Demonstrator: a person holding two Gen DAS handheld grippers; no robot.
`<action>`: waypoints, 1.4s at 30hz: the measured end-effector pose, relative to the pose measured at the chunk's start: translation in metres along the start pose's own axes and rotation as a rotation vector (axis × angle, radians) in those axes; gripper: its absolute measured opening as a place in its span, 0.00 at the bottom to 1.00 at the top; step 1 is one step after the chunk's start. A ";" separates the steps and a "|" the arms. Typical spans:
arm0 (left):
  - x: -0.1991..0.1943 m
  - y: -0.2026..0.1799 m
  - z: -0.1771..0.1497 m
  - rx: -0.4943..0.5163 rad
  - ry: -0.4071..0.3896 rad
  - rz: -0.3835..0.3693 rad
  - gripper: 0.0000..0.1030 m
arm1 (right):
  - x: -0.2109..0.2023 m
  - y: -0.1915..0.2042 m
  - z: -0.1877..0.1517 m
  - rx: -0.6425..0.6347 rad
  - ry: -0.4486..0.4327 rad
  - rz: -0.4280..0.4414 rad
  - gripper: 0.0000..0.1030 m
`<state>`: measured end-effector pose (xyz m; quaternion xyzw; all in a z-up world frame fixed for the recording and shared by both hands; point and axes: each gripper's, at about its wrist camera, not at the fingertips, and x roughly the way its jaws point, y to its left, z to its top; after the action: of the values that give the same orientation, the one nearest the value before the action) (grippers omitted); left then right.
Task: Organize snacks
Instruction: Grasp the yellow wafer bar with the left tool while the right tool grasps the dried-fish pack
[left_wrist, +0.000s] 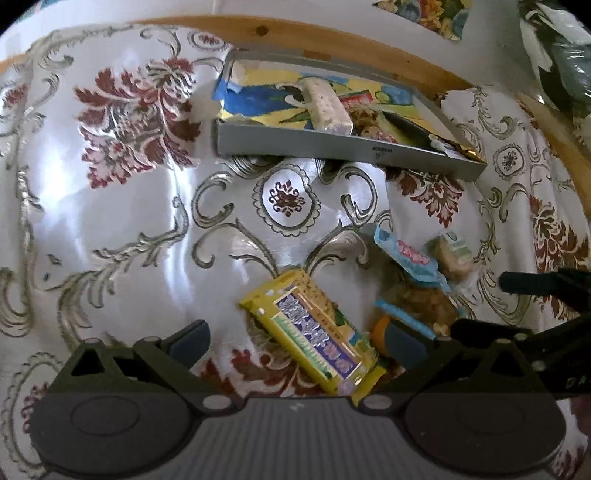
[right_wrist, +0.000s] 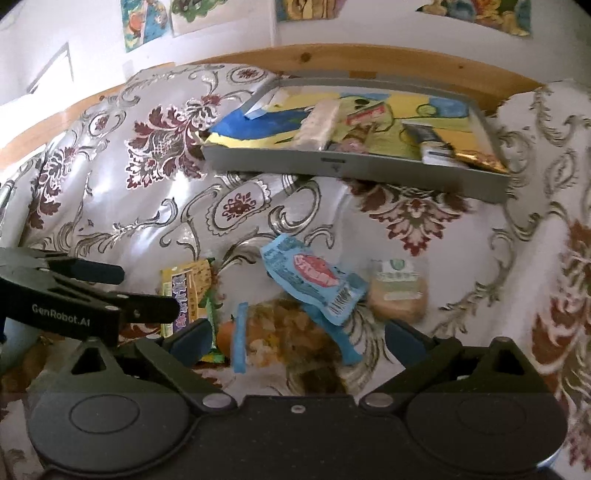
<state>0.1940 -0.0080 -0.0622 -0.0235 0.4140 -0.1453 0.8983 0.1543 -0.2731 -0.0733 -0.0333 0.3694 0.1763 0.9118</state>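
Both grippers, left (left_wrist: 297, 341) and right (right_wrist: 295, 341), jaws wide, empty, above snack packets (right_wrist: 312, 282); grey tray (right_wrist: 354, 166) beyond.

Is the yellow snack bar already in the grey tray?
No, the yellow bar lies on the tablecloth between the open left gripper's fingers, well short of the tray.

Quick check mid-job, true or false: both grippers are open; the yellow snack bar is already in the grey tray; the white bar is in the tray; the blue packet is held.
1. Both the left gripper and right gripper are open: true.
2. The yellow wrapped snack bar lies in the shallow grey tray: false, it lies on the floral tablecloth.
3. The white wrapped bar lies in the tray: true.
4. The blue snack packet is gripped: false, it lies free.
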 end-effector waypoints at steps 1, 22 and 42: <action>0.004 -0.001 0.001 0.001 0.008 0.001 1.00 | 0.004 -0.001 0.001 -0.001 0.007 0.005 0.94; 0.042 -0.003 0.010 -0.086 0.104 -0.049 0.83 | 0.038 -0.016 0.006 -0.037 0.134 0.133 0.82; 0.034 0.002 0.002 -0.117 0.074 0.010 0.59 | 0.049 -0.026 0.003 0.111 0.142 0.169 0.77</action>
<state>0.2168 -0.0160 -0.0867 -0.0684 0.4550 -0.1174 0.8801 0.1982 -0.2827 -0.1061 0.0360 0.4436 0.2290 0.8657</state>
